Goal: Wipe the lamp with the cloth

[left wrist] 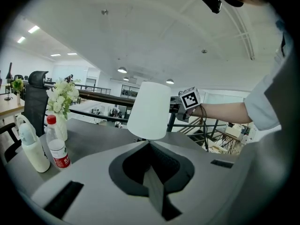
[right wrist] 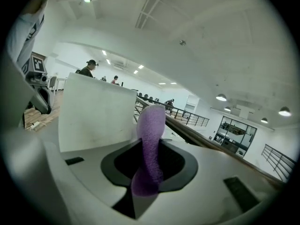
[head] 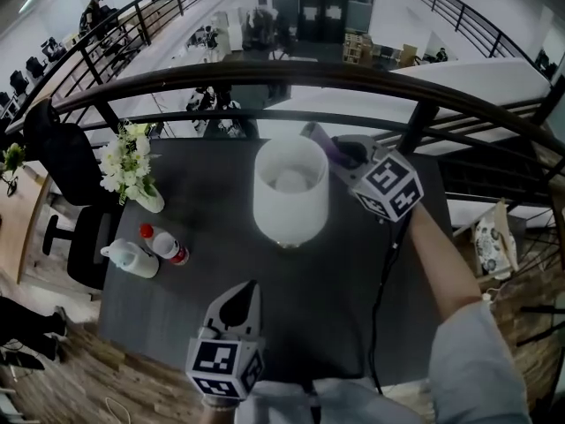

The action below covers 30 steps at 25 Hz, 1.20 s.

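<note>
One dark table (head: 353, 316) fills most of the head view, backed by a curved black railing (head: 265, 76) with an open office floor below. A black office chair (head: 64, 170) stands off the table's left edge. The lamp (head: 291, 191) stands upright near the table's middle, its white shade open at the top. The right gripper (head: 311, 132) is at the shade's far right rim, jaws clamped on the purple cloth (right wrist: 152, 125), which sticks up out of them and appears to rest against the outside of the shade (actual contact is hard to confirm). The left gripper (head: 250, 288) is low at the near edge, well apart from the lamp and pointing toward it, jaws together with nothing between them. A vase of white flowers (head: 131, 168) sits at the table's left side. Near it lie a white bottle (head: 132, 259) and a red-capped bottle (head: 166, 244), just beside each other. A black cable (head: 381, 299) runs across the table's right part.
</note>
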Each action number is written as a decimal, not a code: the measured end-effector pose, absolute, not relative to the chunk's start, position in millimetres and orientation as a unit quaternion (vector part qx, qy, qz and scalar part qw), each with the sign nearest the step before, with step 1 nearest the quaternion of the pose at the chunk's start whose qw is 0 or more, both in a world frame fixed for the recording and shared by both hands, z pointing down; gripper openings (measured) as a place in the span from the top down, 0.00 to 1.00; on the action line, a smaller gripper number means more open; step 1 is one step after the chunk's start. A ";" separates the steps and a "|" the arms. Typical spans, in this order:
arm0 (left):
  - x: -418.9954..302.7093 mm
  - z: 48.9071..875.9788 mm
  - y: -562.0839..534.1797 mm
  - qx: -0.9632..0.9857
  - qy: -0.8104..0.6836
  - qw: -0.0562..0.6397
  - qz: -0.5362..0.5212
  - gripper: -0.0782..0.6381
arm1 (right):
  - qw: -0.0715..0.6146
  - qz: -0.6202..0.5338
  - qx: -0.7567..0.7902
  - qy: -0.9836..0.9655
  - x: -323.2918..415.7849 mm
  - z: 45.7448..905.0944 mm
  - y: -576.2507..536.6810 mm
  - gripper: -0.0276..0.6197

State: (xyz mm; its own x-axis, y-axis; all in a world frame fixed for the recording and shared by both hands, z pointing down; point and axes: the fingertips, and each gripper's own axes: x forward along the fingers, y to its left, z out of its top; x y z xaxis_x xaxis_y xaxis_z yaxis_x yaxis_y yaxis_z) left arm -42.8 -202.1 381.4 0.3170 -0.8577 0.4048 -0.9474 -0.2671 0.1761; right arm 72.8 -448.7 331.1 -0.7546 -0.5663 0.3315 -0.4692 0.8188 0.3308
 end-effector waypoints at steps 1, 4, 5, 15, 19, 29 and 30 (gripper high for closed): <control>-44.2 381.0 -202.9 0.787 -0.574 0.195 0.114 0.88 | 0.211 -0.117 0.275 -0.931 69.2 327.8 -452.1 0.81; -48.0 379.6 -204.7 0.784 -0.579 0.195 0.112 0.88 | 0.214 -0.133 0.262 -0.932 59.1 315.6 -462.9 0.81; -49.0 379.2 -205.3 0.783 -0.580 0.195 0.112 0.88 | 0.215 -0.140 0.258 -0.931 55.7 310.2 -466.1 0.81; -59.6 380.3 -214.0 0.783 -0.581 0.193 0.110 0.88 | 0.207 -0.155 0.259 -0.930 40.3 297.2 -474.5 0.81; -60.0 380.3 -213.3 0.787 -0.576 0.194 0.110 0.88 | 0.214 -0.125 0.269 -0.931 50.2 326.5 -466.1 0.81; -59.8 396.6 -199.3 0.791 -0.558 0.216 0.127 0.88 | 0.242 -0.053 0.318 -0.915 86.6 416.2 -449.4 0.81; -59.7 398.4 -198.1 0.792 -0.556 0.218 0.129 0.88 | 0.248 -0.050 0.324 -0.911 89.7 425.9 -447.8 0.81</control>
State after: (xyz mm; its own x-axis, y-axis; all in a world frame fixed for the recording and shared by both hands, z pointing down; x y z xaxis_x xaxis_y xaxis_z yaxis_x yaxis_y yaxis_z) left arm -59.7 -198.1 398.4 0.3495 -0.8241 0.4457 -0.9362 -0.2878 0.2019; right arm 89.7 -447.8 425.9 -0.6665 -0.6160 0.4199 -0.5662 0.7847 0.2524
